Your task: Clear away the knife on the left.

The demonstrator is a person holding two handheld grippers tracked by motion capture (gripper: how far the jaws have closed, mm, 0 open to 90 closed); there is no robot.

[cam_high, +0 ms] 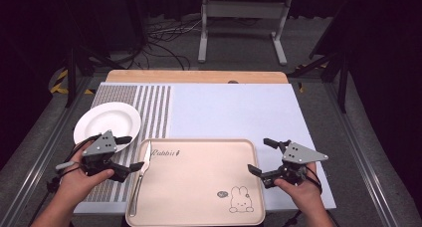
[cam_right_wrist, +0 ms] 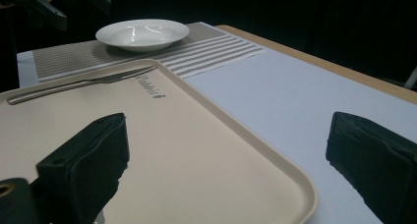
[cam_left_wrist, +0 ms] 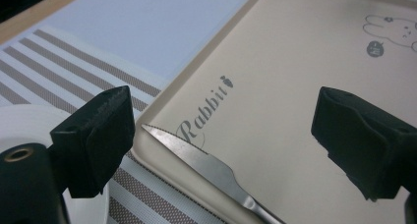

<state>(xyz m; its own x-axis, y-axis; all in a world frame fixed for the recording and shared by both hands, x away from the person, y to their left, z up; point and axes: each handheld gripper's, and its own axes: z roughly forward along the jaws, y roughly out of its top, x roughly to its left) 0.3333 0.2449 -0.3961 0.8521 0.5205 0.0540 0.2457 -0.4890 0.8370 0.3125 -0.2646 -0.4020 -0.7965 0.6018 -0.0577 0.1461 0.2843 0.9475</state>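
Round white ceramic plate (cam_high: 107, 121) partly hidden behind left gripper (cam_high: 126, 153), jaws wide apart, empty, slim steel knife (cam_high: 140, 176) on beige rectangular rabbit-print tray (cam_high: 199, 187) left rim just beside lower jaw, handle end cut off in left gripper view, right gripper (cam_high: 261, 157) at tray's right edge, gaping, holding nothing

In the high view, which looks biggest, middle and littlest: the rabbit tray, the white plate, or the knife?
1. Tray: biggest by far.
2. White plate: middle.
3. Knife: littlest. It looks longer than the plate is wide, but it is very thin.
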